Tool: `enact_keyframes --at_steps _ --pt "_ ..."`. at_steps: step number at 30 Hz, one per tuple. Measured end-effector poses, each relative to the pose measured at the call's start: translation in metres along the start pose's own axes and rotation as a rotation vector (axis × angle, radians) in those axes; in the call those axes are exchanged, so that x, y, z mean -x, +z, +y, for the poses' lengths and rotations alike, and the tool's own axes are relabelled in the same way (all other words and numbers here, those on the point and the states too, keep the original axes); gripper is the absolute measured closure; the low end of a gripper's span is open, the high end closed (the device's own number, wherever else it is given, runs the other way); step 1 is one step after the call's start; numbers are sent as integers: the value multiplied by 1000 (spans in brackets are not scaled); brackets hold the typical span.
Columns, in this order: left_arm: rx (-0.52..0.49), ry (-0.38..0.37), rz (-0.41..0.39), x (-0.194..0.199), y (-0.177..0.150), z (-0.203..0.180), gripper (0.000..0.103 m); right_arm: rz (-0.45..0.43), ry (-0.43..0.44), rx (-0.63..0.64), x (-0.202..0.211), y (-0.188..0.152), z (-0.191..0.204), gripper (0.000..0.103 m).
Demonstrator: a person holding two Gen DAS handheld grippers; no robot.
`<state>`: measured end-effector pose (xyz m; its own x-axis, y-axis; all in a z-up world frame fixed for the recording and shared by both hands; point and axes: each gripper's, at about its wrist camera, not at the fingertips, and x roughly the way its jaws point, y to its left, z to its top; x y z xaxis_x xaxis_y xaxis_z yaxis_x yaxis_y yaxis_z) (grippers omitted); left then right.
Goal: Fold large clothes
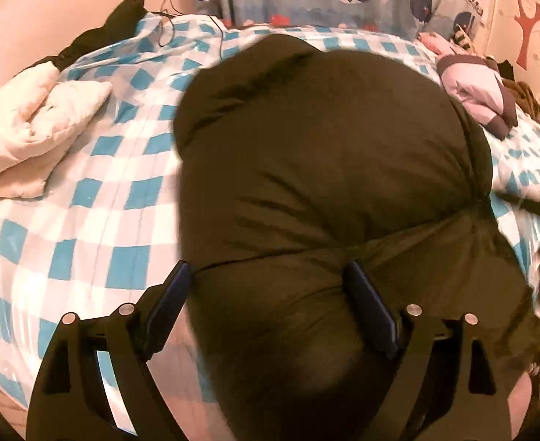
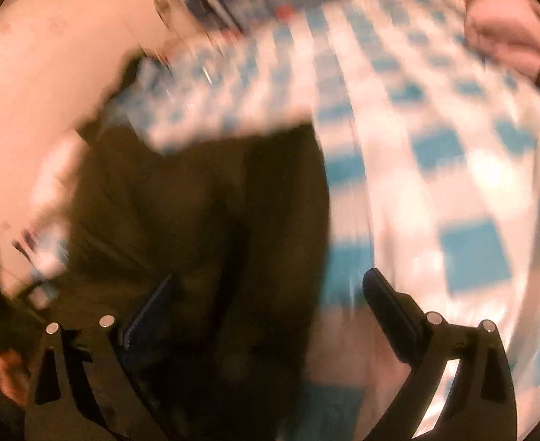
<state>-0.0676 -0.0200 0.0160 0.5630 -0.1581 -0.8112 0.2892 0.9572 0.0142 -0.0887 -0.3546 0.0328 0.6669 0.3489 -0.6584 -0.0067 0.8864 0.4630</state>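
Padding bulges across the dark olive puffy quilted jacket [image 1: 325, 154], which lies folded into a thick bundle on the blue-and-white checked plastic sheet [image 1: 86, 228]. Over the jacket's near edge, the left gripper [image 1: 266, 279] stands wide open, its 2 fingers [image 1: 170, 294] clear of the fabric. Right of the jacket, the right gripper [image 2: 270, 294] also gapes open, though that view is blurred. A cream padded garment [image 1: 31, 136] lies left of the jacket, a pink-and-brown one [image 1: 479, 88] to its far right.
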Motion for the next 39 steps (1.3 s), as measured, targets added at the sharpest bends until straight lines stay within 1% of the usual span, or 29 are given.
enact_keyframes --at_steps 2,3,4,5,6,7,8,9,12,14,15,16,18,19,20,21,22,24,25,27,29,31,32,34,35,36,38,39 --pt "16 -11 -2 -1 -1 -1 20 -23 40 70 -2 21 20 7" --pt "17 -12 -3 0 -1 -2 20 3 18 112 -18 31 28 7" --pt "16 -11 -4 -2 -1 -1 20 41 -23 138 -34 34 31 7" --pt "15 -12 -4 -3 -1 0 19 102 -81 157 -54 32 29 7" --pt "17 -17 -4 -2 -1 1 19 168 -128 158 -87 27 21 7" --pt "26 -39 -6 -3 -1 3 17 222 -144 142 -116 18 9 7" --pt "30 -58 -2 -5 -1 5 17 242 -125 91 -130 8 -5 7" --pt "29 -70 2 -6 0 5 17 241 -122 64 -121 -10 -13 6" --pt "1 -62 17 -10 1 -1 16 247 -169 76 -111 -14 -17 7" --pt "0 -75 26 -10 3 1 16 274 -155 44 -102 -10 -24 7" --pt "8 -86 28 -7 4 4 16 272 -148 29 -89 -8 -17 7" --pt "24 -100 21 -3 5 8 16 263 -139 18 -82 -6 -20 7" --pt "86 -133 -10 6 4 21 16 251 -148 43 -71 -10 -18 7" --pt "118 -145 1 4 2 28 16 271 -160 65 -75 -14 -18 7" --pt "128 -174 29 -3 0 31 15 311 -170 84 -84 -18 -20 7" --pt "133 -201 58 -10 -3 31 15 320 -180 86 -68 -25 -9 7" --pt "129 -208 75 -15 -4 31 14 320 -191 87 -67 -22 -8 7" --pt "126 -179 58 -9 -3 33 14 296 -207 91 -59 -16 -1 7" --pt "127 -162 23 0 -1 35 14 266 -216 98 -51 -11 6 7" --pt "135 -155 -54 15 5 41 14 168 -187 113 -32 0 22 7" --pt "146 -160 -95 21 16 46 14 56 -138 141 -13 17 45 7" --pt "154 -160 -123 20 31 49 14 8 -70 156 -11 36 65 7" --pt "157 -169 -129 19 36 48 14 15 -41 157 -15 44 72 7" --pt "158 -190 -139 9 47 44 14 79 118 96 -38 58 82 7" --pt "153 -195 -131 2 52 42 14 114 166 52 -54 62 81 7" --pt "149 -203 -119 -6 54 39 14 168 101 24 -83 61 76 7" --pt "128 -220 -59 -30 54 26 14 225 -62 65 -128 47 63 7" --pt "117 -217 -38 -39 54 19 14 244 -55 44 -140 37 50 7"
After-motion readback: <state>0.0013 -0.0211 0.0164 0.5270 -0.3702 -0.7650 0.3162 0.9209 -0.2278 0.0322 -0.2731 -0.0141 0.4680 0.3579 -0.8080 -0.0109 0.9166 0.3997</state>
